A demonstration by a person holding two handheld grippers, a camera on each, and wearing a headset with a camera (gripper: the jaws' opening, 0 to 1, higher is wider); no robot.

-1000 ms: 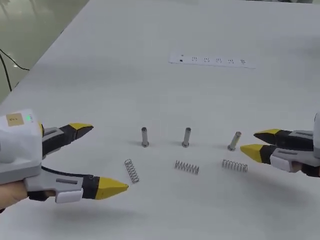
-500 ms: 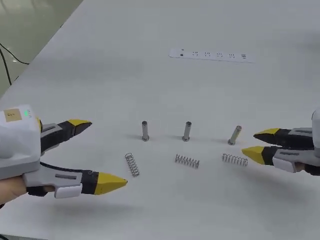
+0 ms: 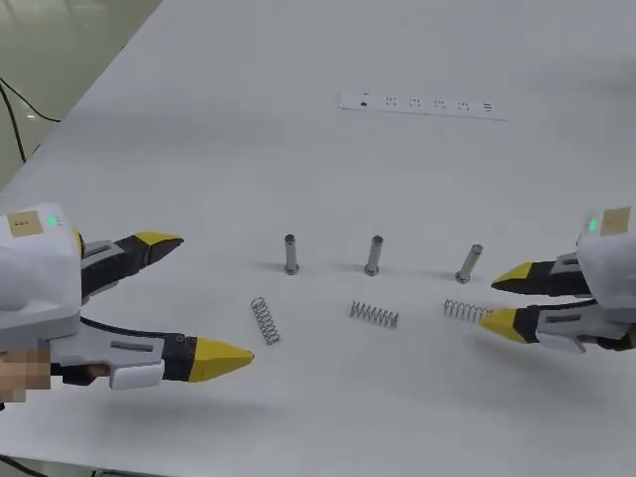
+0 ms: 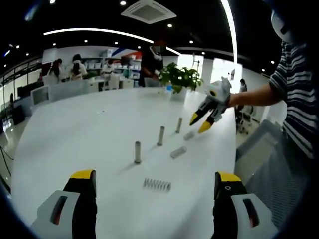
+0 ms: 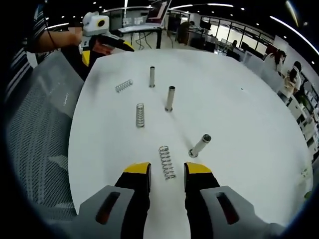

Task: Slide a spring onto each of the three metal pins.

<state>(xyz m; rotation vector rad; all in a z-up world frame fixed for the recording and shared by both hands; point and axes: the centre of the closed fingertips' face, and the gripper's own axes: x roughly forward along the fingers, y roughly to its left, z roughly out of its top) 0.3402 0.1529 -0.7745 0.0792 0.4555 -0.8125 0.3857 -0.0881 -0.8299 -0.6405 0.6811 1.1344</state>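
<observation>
Right hand-held gripper [image 3: 489,299]: jaws slightly parted, empty, tips just beside the right spring [image 3: 461,310]. Left hand-held gripper [image 3: 214,298]: jaws wide apart, empty, near the left spring [image 3: 263,320]. Middle spring [image 3: 374,315] lies flat on the table [image 3: 199,149]. Behind the springs stand the left pin [image 3: 290,254] and middle pin [image 3: 374,255], upright and bare; the right pin [image 3: 469,264] is tilted and bare.
</observation>
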